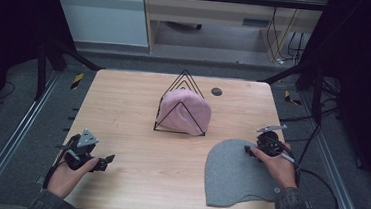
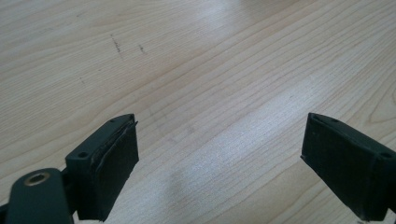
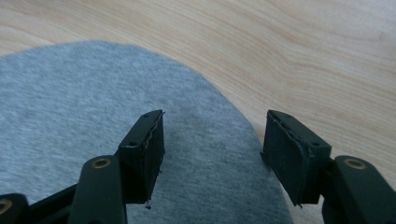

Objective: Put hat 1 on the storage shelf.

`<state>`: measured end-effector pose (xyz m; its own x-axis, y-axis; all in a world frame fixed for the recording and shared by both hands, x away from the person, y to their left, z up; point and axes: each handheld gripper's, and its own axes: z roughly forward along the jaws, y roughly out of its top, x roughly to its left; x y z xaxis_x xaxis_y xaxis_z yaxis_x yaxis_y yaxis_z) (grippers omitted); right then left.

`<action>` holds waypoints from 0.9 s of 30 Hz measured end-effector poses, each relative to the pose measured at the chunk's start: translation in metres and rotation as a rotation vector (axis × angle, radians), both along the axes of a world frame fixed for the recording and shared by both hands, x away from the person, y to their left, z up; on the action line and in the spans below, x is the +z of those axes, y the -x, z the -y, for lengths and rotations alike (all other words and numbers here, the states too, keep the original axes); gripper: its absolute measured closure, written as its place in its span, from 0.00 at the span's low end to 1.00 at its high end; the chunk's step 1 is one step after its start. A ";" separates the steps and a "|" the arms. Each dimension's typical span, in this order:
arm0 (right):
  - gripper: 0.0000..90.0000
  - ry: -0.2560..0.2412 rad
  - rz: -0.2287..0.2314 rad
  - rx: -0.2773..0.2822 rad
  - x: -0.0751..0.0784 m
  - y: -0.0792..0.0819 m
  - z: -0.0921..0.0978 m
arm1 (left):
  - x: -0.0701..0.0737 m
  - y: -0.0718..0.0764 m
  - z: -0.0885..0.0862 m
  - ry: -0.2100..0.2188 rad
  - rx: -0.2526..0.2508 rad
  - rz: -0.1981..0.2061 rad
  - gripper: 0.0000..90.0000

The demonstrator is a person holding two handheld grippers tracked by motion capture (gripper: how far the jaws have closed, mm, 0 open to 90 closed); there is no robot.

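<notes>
A grey knit cap [image 1: 238,174] lies flat on the wooden table [image 1: 123,109] at the front right. My right gripper [image 1: 250,150] hovers at the cap's upper right edge, open, its jaws straddling the rounded edge of the grey cap [image 3: 93,107]. A pink cap [image 1: 183,112] hangs over a black wire triangular rack [image 1: 183,84] in the middle of the table. My left gripper [image 1: 106,161] rests near the front left, open over bare wood [image 2: 210,93] with nothing between its jaws.
A small dark round hole [image 1: 216,91] sits in the table behind the rack. Metal rails run along both sides of the table. Black cables [image 1: 322,195] trail off to the right.
</notes>
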<state>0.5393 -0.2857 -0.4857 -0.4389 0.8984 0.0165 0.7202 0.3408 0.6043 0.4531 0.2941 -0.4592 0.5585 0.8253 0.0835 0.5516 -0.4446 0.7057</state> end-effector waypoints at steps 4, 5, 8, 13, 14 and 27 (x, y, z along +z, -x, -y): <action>0.43 -0.008 -0.009 -0.003 -0.003 0.000 0.003 | -0.001 -0.001 0.001 -0.005 -0.003 -0.001 0.11; 0.46 -0.009 -0.009 0.001 -0.002 0.001 0.003 | -0.001 -0.001 0.001 -0.003 -0.003 0.001 0.11; 0.56 -0.009 -0.019 0.019 -0.001 0.004 0.002 | -0.001 -0.001 0.001 -0.011 -0.006 -0.006 0.12; 0.73 -0.014 -0.026 0.040 0.000 0.008 0.002 | -0.002 -0.001 0.002 -0.013 -0.004 -0.008 0.12; 0.82 -0.023 -0.026 0.055 0.001 0.011 0.000 | -0.002 -0.001 0.002 -0.019 -0.007 -0.011 0.12; 0.96 -0.076 0.055 0.134 0.023 0.030 -0.010 | -0.005 -0.003 0.004 -0.028 -0.024 -0.031 0.12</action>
